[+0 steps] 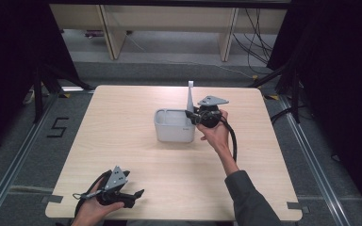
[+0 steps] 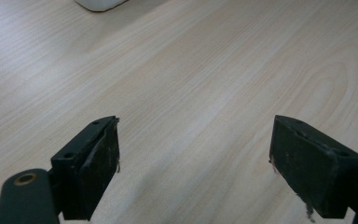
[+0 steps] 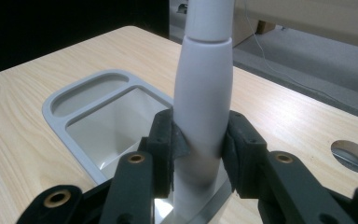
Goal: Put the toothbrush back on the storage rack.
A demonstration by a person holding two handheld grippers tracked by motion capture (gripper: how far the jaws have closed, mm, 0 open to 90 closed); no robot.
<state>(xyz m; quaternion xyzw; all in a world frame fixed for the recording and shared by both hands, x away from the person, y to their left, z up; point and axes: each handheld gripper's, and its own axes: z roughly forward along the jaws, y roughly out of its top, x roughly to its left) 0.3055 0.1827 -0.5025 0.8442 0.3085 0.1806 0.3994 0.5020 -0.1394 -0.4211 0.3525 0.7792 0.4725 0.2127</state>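
Observation:
A white utensil handle (image 3: 203, 102) stands upright at the right end of a grey-white holder box (image 1: 174, 125) in the middle of the table. My right gripper (image 3: 200, 149) is shut on the thick lower part of that handle, one pad on each side. In the high view the right gripper (image 1: 195, 116) sits at the box's right rim, with the handle (image 1: 190, 96) rising above it. The box's rim and two compartments (image 3: 93, 100) lie just left of the handle. My left gripper (image 1: 134, 197) rests open near the front left edge, its jaws wide apart over bare wood in the left gripper view (image 2: 193, 163).
The light wooden table (image 1: 122, 141) has a round cable hole (image 3: 352, 156) close to the right gripper. A corner of the white box (image 2: 100, 3) lies far ahead of the left gripper. Desks and cables stand on the floor behind the table.

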